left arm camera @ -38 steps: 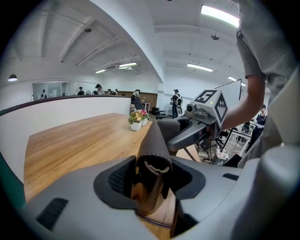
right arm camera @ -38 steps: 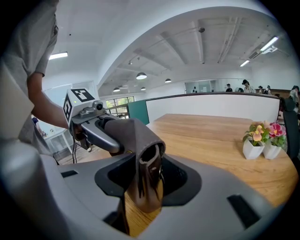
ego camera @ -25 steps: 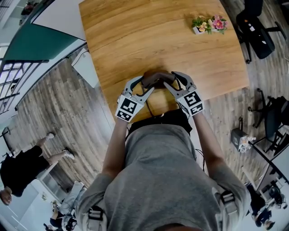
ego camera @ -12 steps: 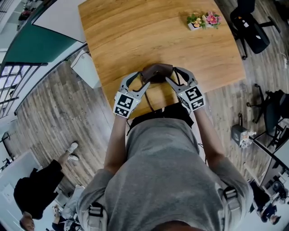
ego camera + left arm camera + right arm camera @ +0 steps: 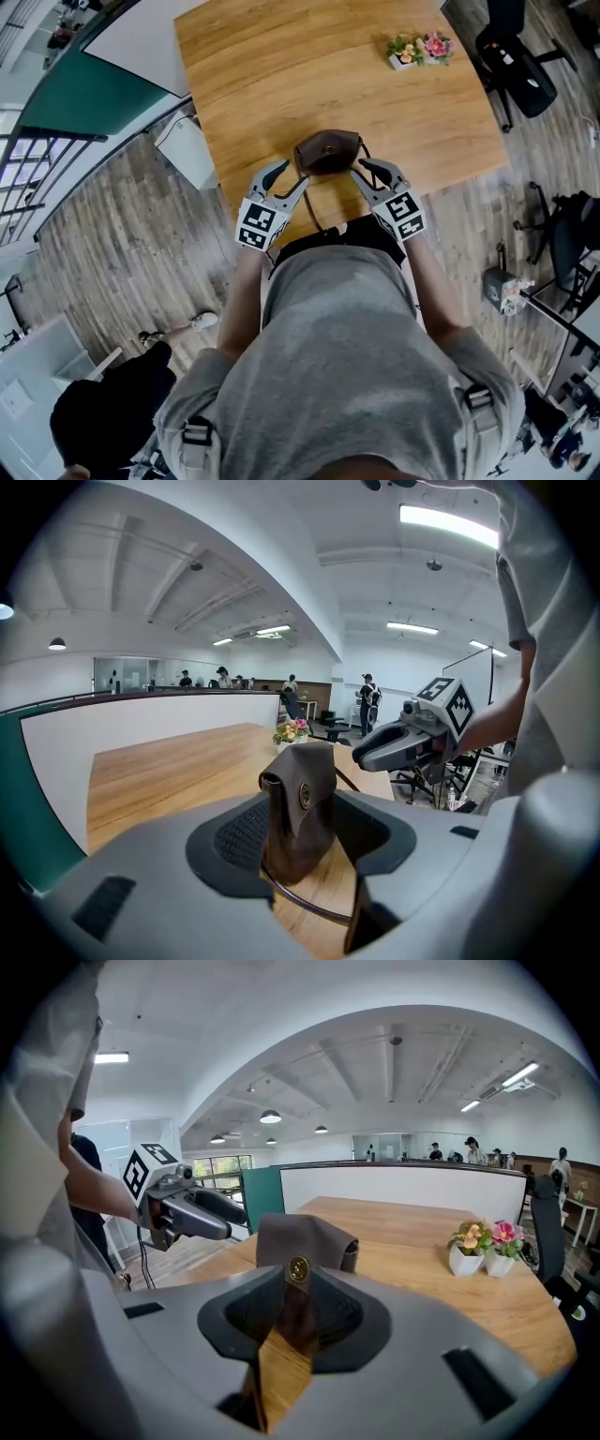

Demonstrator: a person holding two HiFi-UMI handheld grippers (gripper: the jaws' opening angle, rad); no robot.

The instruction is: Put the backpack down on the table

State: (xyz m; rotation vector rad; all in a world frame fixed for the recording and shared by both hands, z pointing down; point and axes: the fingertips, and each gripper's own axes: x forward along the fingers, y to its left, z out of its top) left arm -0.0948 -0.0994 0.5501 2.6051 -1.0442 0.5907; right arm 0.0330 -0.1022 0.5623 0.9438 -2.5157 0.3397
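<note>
Release step: the backpack (image 5: 328, 151) stands upright on the table (image 5: 272, 66), near its front edge. The left gripper (image 5: 289, 175) gapes wide and empty beside it; the right gripper (image 5: 365, 170), its jaws just half-closing, grips nothing. Next, both should probably draw back without tipping it.

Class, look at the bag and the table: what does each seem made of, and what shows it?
Bag: probably leather or a look-alike, dark brown with a dull sheen, closed by a brass-coloured snap. Table: wood or veneer, warm tan, smooth satin finish, visible grain lines.
</note>
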